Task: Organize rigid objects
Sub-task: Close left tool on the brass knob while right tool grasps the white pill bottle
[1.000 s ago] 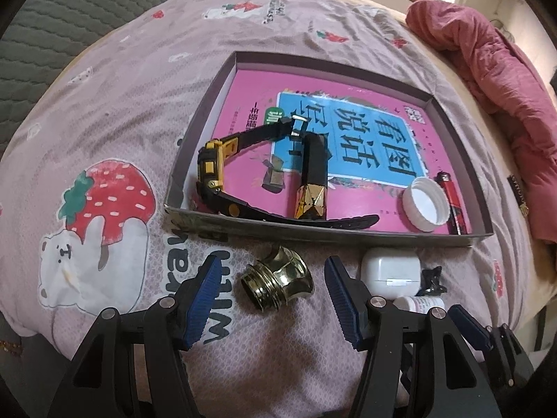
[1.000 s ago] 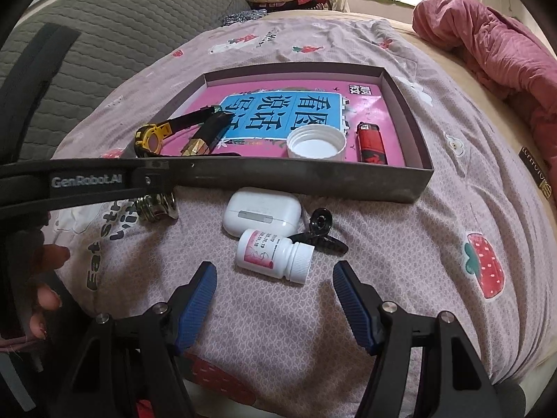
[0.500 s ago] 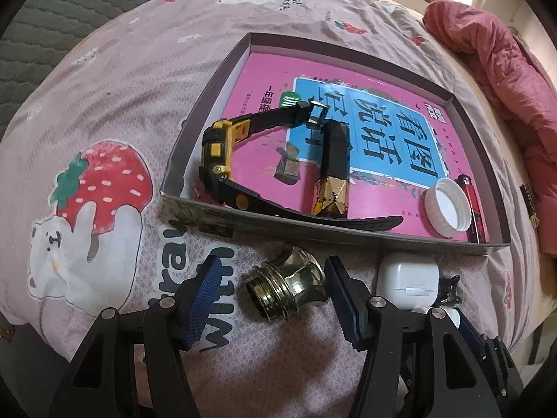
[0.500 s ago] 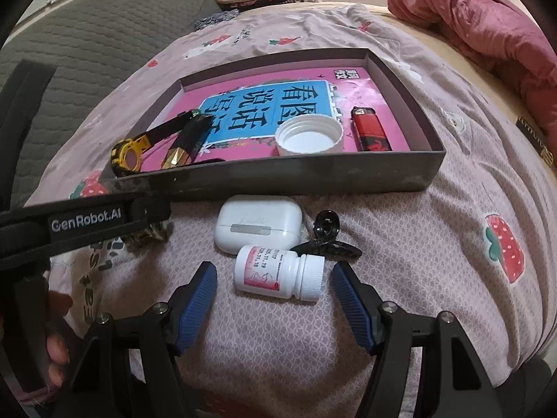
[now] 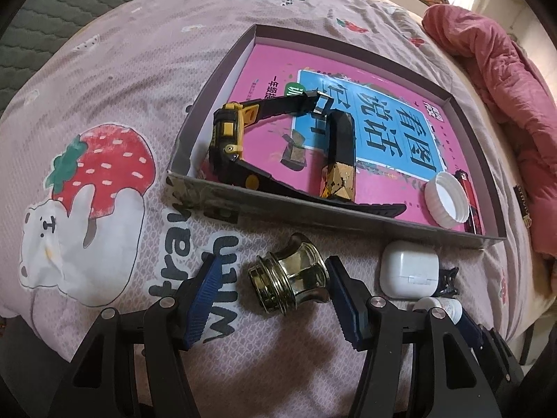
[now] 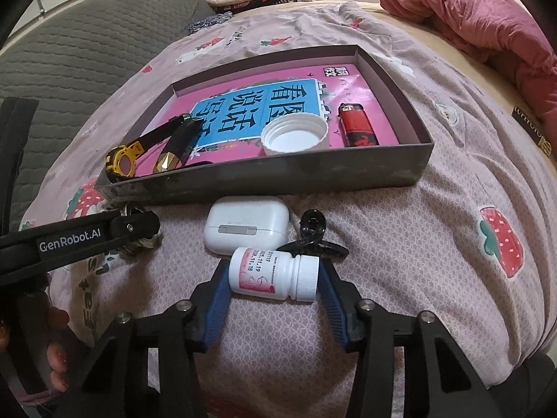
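In the left wrist view, the left gripper point(image 5: 271, 297) is spread around the brass knob point(image 5: 290, 282), which lies on the bedspread point(image 5: 139, 80) just before the box point(image 5: 365, 214).

In the right wrist view, the right gripper point(image 6: 273, 287) pinches the pill bottle point(image 6: 273, 273), lying on its side just beside the earbud case point(image 6: 247, 224).

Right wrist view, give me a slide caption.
Right gripper closed around white pill bottle lying on bedspread, in front of tray.
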A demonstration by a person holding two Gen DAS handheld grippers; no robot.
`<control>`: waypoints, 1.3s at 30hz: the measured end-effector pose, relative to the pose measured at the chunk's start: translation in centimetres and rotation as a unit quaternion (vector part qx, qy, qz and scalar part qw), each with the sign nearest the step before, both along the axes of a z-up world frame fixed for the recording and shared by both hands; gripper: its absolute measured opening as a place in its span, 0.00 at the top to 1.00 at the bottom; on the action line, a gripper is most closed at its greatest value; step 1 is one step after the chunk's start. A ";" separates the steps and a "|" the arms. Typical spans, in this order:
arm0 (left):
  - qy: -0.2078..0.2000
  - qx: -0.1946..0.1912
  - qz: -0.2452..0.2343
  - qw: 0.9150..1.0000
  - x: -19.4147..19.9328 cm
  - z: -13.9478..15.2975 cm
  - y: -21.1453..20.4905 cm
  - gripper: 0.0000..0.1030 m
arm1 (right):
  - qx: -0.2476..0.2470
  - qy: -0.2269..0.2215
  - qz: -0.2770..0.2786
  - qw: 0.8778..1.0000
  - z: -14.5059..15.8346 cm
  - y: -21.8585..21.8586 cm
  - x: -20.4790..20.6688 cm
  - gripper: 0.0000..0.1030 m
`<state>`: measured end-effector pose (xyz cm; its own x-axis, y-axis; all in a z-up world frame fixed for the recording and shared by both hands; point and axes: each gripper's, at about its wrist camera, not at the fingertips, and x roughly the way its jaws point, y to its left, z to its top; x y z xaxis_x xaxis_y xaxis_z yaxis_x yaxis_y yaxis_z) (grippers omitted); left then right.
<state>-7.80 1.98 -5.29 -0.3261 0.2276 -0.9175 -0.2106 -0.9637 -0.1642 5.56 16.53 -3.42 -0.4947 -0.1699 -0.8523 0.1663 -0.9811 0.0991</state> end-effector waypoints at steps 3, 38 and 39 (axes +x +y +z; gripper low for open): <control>-0.006 0.010 0.003 1.000 0.1 -0.2 -0.5 0.39 | 0.006 0.004 0.007 1.000 0.2 -0.1 0.2 0.52; 0.020 0.045 -0.016 0.999 1.0 1.0 -2.0 0.70 | 0.020 0.035 0.048 0.998 1.7 -0.9 0.9 0.52; 0.025 0.044 -0.017 0.999 1.0 1.2 -2.0 0.70 | 0.021 0.038 0.049 0.998 1.8 -0.9 1.0 0.52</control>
<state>-6.78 0.01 -4.05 -0.3609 0.3191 -0.8763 -0.2533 -0.9379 -0.2371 6.54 15.63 -1.59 -0.5402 -0.1850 -0.8209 0.2675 -0.9627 0.0409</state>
